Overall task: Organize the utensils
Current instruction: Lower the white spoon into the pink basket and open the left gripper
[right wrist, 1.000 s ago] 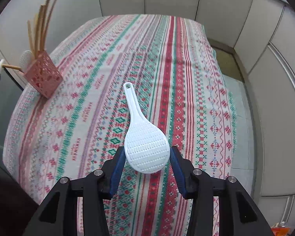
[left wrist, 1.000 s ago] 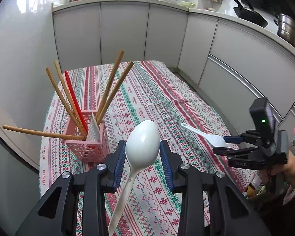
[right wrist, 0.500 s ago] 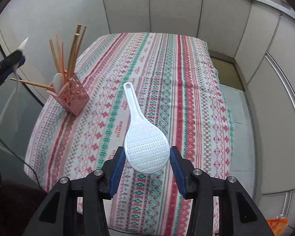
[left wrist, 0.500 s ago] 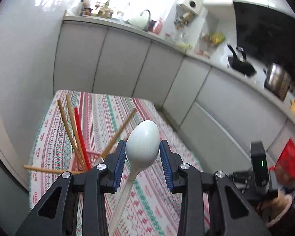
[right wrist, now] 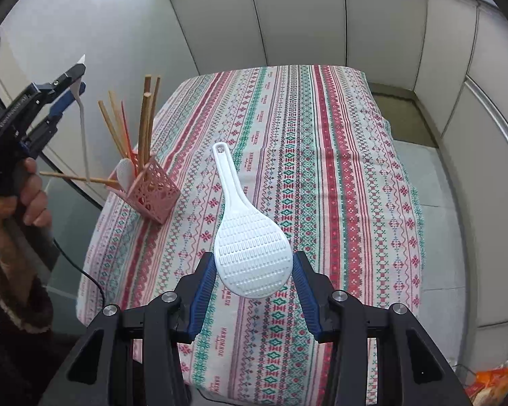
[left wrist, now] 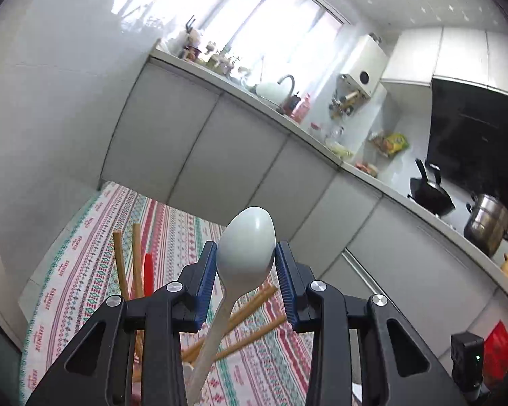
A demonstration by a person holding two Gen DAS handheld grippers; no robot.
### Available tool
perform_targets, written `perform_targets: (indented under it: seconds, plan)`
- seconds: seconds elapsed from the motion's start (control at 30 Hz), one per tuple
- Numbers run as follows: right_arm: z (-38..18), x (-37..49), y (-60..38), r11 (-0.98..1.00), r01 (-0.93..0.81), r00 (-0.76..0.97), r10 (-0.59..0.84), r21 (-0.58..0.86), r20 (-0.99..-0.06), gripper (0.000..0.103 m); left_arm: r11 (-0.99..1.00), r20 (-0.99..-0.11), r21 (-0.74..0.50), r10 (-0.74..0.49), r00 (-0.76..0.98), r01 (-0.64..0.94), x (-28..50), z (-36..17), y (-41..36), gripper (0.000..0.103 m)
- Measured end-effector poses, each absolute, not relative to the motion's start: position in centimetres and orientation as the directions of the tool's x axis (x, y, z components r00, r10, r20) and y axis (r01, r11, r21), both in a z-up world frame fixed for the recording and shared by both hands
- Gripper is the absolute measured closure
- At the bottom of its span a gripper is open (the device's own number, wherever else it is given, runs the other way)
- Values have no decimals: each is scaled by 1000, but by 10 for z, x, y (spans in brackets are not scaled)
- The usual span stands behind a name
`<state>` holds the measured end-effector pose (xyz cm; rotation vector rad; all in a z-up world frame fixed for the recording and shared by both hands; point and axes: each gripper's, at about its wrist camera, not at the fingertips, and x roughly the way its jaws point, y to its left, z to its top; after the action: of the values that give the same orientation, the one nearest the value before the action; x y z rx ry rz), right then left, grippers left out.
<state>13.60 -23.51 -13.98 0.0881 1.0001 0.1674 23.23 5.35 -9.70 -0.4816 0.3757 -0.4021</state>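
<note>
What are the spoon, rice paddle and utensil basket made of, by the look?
Spoon: likely glazed ceramic or glossy melamine; smooth white bowl with a sharp window highlight. It cannot be told which.
Rice paddle: matte white plastic; moulded dimples across the blade and a hanging hole in the handle.
Basket: pink plastic; thin moulded lattice walls.

Your right hand-held gripper [right wrist: 254, 275] is clamped on the white rice paddle [right wrist: 247, 237] above the striped surface [right wrist: 338, 169] — over on the left, your other hand-held gripper [right wrist: 71, 83] holds a white spoon [right wrist: 83, 135] above the pink basket [right wrist: 154, 196] of chopsticks [right wrist: 145, 118].
</note>
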Motion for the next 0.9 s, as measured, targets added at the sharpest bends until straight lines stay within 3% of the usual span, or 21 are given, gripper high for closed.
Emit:
perform_targets:
  seconds: [0.4,0.9]
  plan:
    - [-136,152,-243,973,-87,524,226,212,-822,56,864,-299,-461,-366,882,202,275,-129,44,66]
    - [-140,153,-238,965,-91,511,258,247,-820,56,879,-326,-435,-358,875,197,286,-152,43,66]
